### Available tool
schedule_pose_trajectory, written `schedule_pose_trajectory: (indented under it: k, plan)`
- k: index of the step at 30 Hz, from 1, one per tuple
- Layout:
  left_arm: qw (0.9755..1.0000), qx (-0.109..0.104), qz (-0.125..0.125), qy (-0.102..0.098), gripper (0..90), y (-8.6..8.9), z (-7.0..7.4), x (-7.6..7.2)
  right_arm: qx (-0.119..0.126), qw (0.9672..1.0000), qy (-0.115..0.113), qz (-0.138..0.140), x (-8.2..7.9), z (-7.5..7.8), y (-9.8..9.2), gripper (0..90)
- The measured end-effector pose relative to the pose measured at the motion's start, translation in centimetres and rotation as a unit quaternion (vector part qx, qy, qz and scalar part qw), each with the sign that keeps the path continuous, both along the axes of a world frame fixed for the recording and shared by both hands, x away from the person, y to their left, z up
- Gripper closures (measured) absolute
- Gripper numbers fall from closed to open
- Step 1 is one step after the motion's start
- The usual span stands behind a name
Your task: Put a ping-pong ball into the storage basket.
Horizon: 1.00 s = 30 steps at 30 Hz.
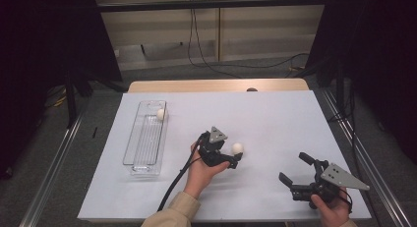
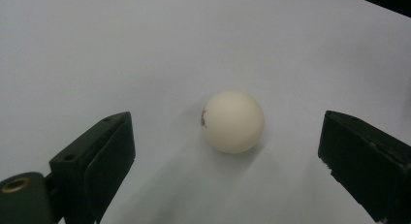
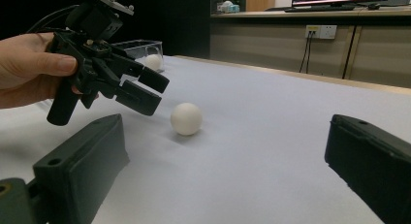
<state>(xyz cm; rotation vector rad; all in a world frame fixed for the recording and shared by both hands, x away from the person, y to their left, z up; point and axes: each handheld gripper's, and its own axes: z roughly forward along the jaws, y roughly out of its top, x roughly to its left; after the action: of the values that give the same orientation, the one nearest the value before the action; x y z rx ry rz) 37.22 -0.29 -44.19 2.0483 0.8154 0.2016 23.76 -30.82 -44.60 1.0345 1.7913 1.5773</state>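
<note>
A white ball (image 1: 237, 148) rests on the white table sheet (image 1: 275, 119) near the middle. My left gripper (image 1: 233, 156), held in a hand, points at it with jaws open. In the left gripper view the ball (image 2: 233, 121) lies just ahead of the gap between the two jaws, touching neither. The right gripper view shows the left gripper (image 3: 157, 94) tilted down just left of the ball (image 3: 186, 118). My right gripper (image 1: 292, 167) stands open near the front right, holding nothing. A second white ball (image 1: 161, 114) lies in the far end of a clear tray (image 1: 142, 148).
The clear ribbed tray (image 3: 138, 43) lies lengthwise on the left of the sheet. A cable (image 1: 177, 180) trails from the left gripper toward the front edge. Metal rails run along both sides of the table; a wooden edge (image 1: 216, 85) shows at the back.
</note>
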Motion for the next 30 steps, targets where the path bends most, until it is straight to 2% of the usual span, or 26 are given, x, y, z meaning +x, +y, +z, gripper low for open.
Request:
schedule_pose_trajectory:
  k: [14,30]
  plan:
    - [0.9999,0.01,0.002,-0.007,6.4,-0.44,-0.12,0.24,0.0,1.0,-0.001,0.002,0.0,0.02,0.05,1.0]
    - [0.9999,0.012,0.0,-0.004,6.9,-0.98,-0.33,0.56,-0.002,1.0,-0.002,0.003,-0.02,0.04,0.05,0.9]
